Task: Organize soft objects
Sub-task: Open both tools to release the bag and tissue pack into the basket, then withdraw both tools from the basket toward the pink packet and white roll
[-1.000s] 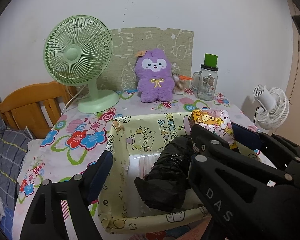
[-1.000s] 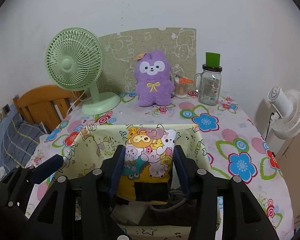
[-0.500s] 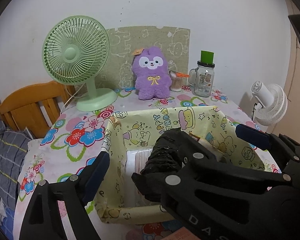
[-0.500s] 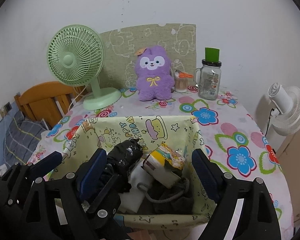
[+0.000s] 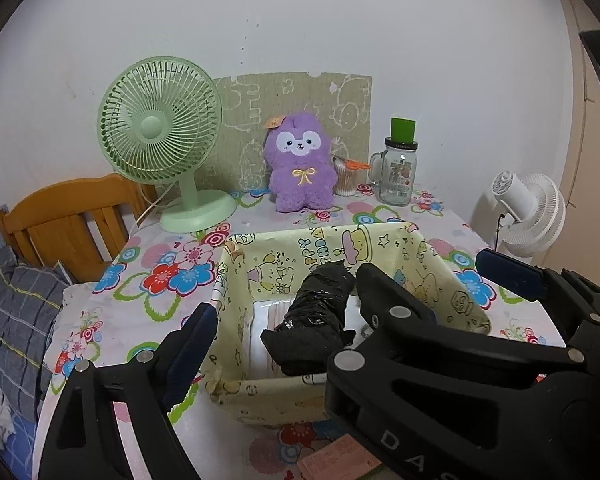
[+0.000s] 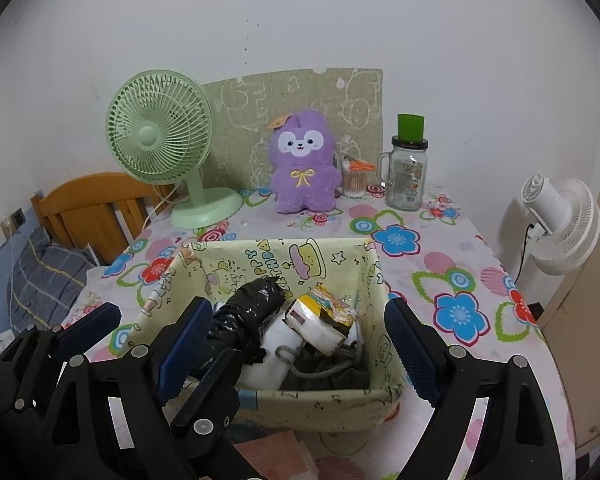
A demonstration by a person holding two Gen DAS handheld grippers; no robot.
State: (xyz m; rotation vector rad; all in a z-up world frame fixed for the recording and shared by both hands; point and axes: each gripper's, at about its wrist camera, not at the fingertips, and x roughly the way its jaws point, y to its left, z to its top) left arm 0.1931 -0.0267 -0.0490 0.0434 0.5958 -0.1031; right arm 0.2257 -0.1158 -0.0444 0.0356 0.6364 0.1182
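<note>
Your right gripper hangs just over the near rim of the yellow cartoon-print fabric basket, jaws spread wide and empty. Below them the cartoon tissue pack lies in the basket, tilted, its long axis running from front-left to back-right, beside the black umbrella. Your left gripper is also wide open, holding nothing. The purple plush toy stands upright at the back of the floral tabletop, well apart from both; the right looks slightly nearer. Behind it are a green desk fan and a glass mug jar.
</note>
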